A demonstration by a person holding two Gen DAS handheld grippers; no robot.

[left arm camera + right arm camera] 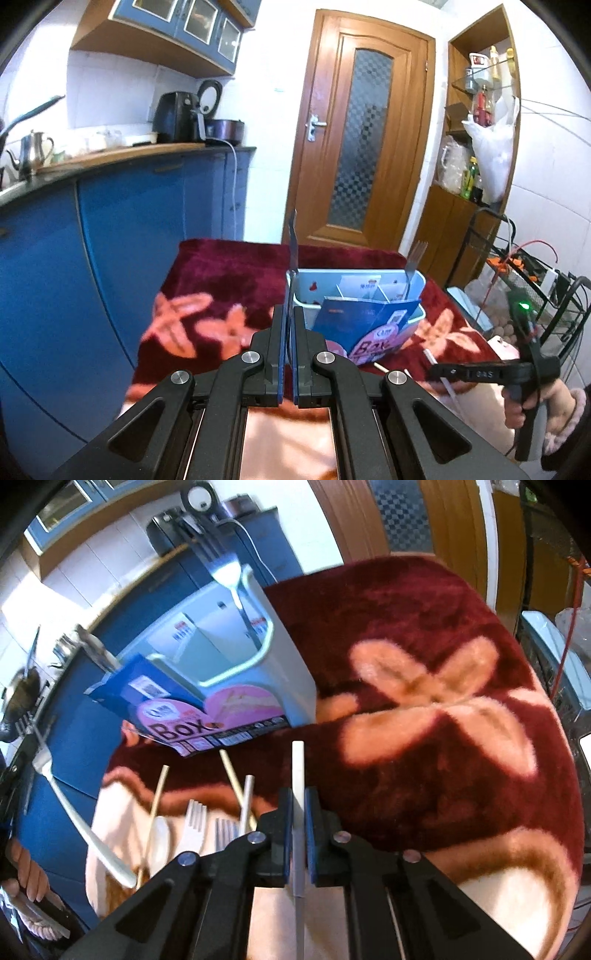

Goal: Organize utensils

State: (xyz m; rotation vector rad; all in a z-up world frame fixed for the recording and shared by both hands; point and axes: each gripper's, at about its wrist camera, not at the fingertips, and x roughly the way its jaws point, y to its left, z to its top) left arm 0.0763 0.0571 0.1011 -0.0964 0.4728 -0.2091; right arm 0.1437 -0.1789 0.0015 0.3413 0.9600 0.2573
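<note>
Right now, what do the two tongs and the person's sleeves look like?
Both tongs are matte black plastic linkages with round silver pivot bolts and blue pads on the inner finger faces: left tongs, right tongs. In the left wrist view the right tongs' body shows a green indicator light, white lettering and a thin dark cable. The hand gripping it wears a fluffy pink cuff.

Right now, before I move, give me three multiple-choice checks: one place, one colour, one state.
1. Where is the metal fork? A on the counter; B standing in the blue organizer; C on the floor.
2. The blanket's ground colour? A green; B grey; C dark red.
3. The right claw is: A shut on a white stick; B open, empty; C shut on a spoon.
Key: B, its tines rise above the rim; C, dark red pile around peach flowers; A, the claw grips the stick.
</note>
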